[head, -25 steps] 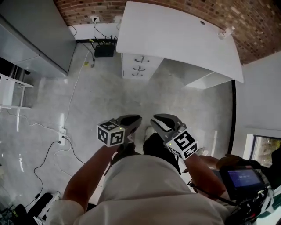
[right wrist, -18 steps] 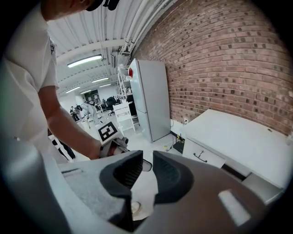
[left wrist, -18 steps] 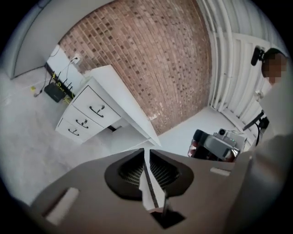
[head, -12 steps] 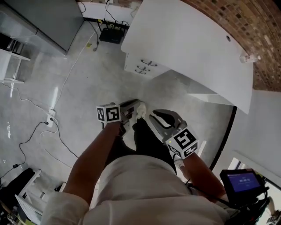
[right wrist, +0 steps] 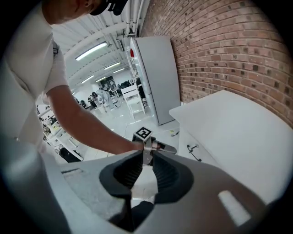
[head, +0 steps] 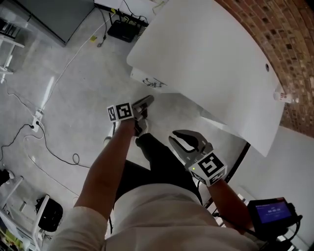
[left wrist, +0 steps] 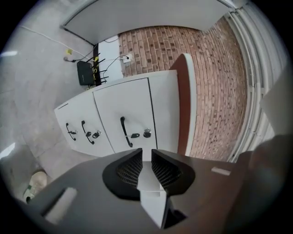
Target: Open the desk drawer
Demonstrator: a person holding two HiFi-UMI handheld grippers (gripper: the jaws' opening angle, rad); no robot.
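Note:
The white drawer unit stands under the white desk top, with all its drawers closed. In the left gripper view its front fills the middle, turned on its side, and the black handle of the drawer nearest the desk top lies just beyond the jaws. My left gripper points at the unit, a short way off it. Its jaws are opening, with nothing between them. My right gripper hangs back beside the person's leg; its jaws show a narrow empty gap.
A black box with cables sits on the floor left of the desk, and cords run to a power strip. A grey cabinet stands at the far left. A brick wall backs the desk. The person's shoe is under the left gripper.
The person has stepped up to the desk. The left gripper has swung forward and down toward the drawer unit and rolled. The right gripper has followed, staying behind.

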